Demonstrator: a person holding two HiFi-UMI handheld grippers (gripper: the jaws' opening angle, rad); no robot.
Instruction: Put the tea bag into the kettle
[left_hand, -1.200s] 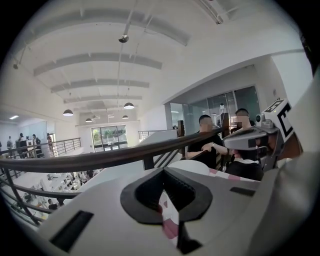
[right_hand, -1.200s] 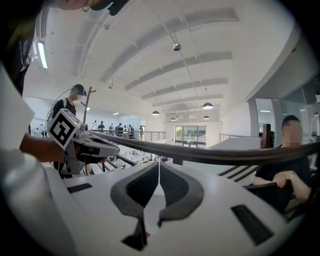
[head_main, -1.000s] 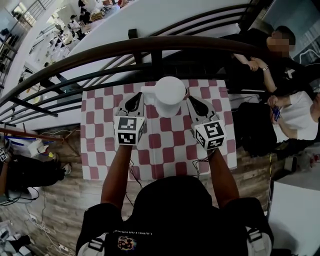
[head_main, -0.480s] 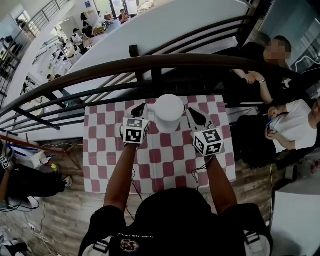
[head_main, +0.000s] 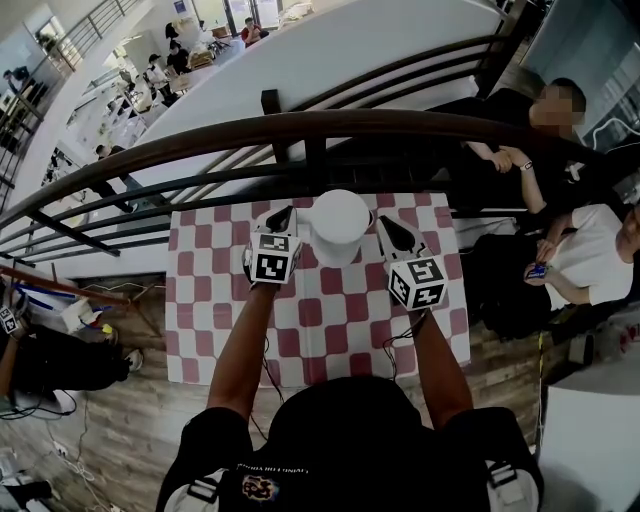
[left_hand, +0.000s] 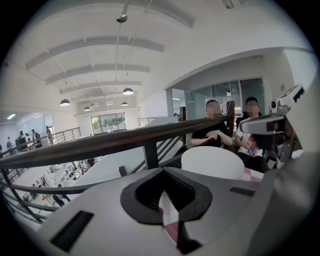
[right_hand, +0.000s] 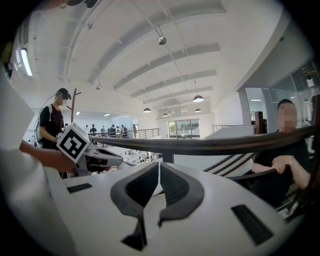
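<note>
A white kettle (head_main: 340, 226) stands on the far middle of the red-and-white checked table (head_main: 210, 300). My left gripper (head_main: 284, 216) lies just left of the kettle and my right gripper (head_main: 384, 224) just right of it, both pointing away from me. Both are shut with nothing between the jaws. In the left gripper view the shut left gripper (left_hand: 163, 194) sits below the kettle's rounded white top (left_hand: 212, 162), which is ahead and to the right. The right gripper view shows the shut right gripper (right_hand: 159, 181) and the left gripper's marker cube (right_hand: 74, 142). No tea bag is visible in any view.
A dark curved railing (head_main: 300, 130) runs right behind the table's far edge, with an open drop to a lower floor beyond. Two seated people (head_main: 560, 200) are at the right of the table. Cables (head_main: 265, 350) hang at the table's near edge.
The left gripper has moved down and away from me, ending close beside the kettle. The right gripper has shifted only slightly. Both have stayed shut.
</note>
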